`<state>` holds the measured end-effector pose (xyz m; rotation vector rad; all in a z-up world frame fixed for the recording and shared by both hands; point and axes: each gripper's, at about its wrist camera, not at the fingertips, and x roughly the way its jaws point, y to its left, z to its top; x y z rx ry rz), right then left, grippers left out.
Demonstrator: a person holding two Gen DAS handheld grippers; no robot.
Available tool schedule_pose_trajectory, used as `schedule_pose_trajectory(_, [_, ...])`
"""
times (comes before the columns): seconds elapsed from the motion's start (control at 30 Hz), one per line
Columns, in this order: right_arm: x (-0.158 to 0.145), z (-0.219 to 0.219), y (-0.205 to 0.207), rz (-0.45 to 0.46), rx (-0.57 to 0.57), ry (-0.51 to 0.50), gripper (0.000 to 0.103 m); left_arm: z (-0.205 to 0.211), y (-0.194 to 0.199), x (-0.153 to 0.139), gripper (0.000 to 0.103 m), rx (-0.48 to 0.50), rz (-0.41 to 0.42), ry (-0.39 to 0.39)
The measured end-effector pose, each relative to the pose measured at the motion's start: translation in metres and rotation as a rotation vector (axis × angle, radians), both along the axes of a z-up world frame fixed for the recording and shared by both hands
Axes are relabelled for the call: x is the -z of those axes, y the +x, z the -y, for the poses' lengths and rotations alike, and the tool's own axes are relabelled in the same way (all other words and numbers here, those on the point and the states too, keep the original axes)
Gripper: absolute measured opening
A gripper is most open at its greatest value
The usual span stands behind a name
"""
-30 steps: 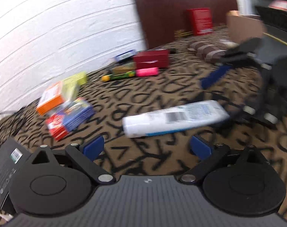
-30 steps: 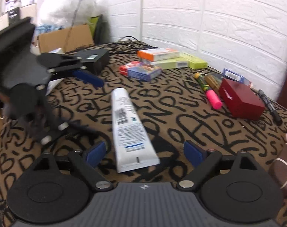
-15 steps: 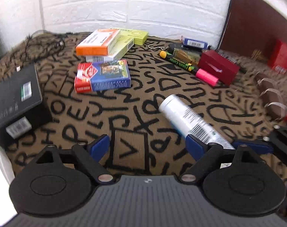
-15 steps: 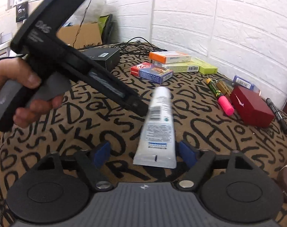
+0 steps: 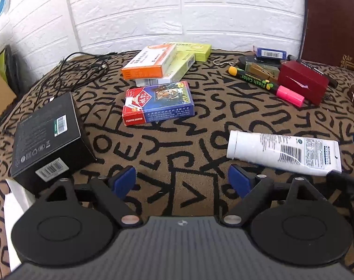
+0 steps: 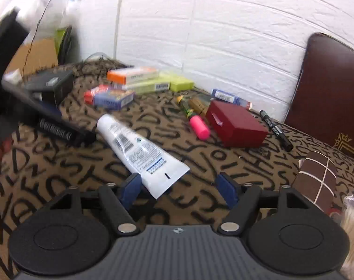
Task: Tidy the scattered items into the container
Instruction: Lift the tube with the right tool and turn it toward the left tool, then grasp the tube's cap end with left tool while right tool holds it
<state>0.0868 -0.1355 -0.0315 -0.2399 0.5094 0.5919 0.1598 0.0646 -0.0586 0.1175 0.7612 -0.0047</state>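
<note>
White tube lined up between the spread fingers of the right gripper point(image 6: 178, 187)

The tube point(image 6: 139, 150) lies flat on the patterned cloth point(image 6: 60, 175), its crimped end just inside the right gripper's jaws, which are held apart and not yet closed on it; this placement is judged to prepare a grasp. The left gripper point(image 5: 181, 182) is also held apart, over bare cloth, with nothing between its fingers and the tube point(image 5: 284, 152) off to its right. The card box point(image 5: 158, 102), highlighter point(image 5: 265, 85) and red box point(image 5: 303, 84) are left scattered near the wall. No container can be identified with certainty. The left gripper's body is blurred in the right view.
</note>
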Motion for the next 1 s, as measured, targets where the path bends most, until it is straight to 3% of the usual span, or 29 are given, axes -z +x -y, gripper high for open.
schedule_pose_trajectory(0.1, [-0.004, -0.004, -0.004, 0.014, -0.130, 0.006, 0.078, -0.001, 0.003, 0.000, 0.089, 0.041, 0.030, 0.019])
schedule_pose_trajectory(0.27, [0.001, -0.024, 0.011, -0.009, -0.214, -0.088, 0.079, 0.002, 0.008, 0.002, 0.089, 0.120, 0.059, 0.067])
schedule_pose_trajectory(0.47, [0.000, -0.020, 0.029, 0.012, -0.174, -0.125, 0.085, 0.001, -0.006, -0.007, 0.089, 0.188, 0.113, 0.031])
schedule_pose_trajectory(0.6, [0.004, -0.019, 0.032, 0.016, -0.266, -0.135, 0.082, 0.013, -0.011, -0.007, 0.092, 0.332, 0.172, 0.127])
schedule_pose_trajectory(0.73, [0.003, -0.016, 0.042, -0.018, -0.317, -0.114, 0.086, 0.024, -0.013, -0.005, 0.095, 0.576, 0.218, 0.179])
schedule_pose_trajectory(0.87, [0.003, -0.014, 0.051, -0.047, -0.358, -0.098, 0.088, 0.032, -0.003, 0.008, 0.098, 0.751, 0.185, 0.250])
schedule_pose_trajectory(0.93, [0.005, -0.014, 0.055, -0.068, -0.364, -0.077, 0.087, 0.030, 0.005, 0.010, 0.096, 0.760, 0.173, 0.208])
schedule_pose_trajectory(1.0, [0.007, -0.013, 0.060, -0.099, -0.360, -0.052, 0.087, 0.030, 0.010, 0.010, 0.081, 0.751, 0.147, 0.159])
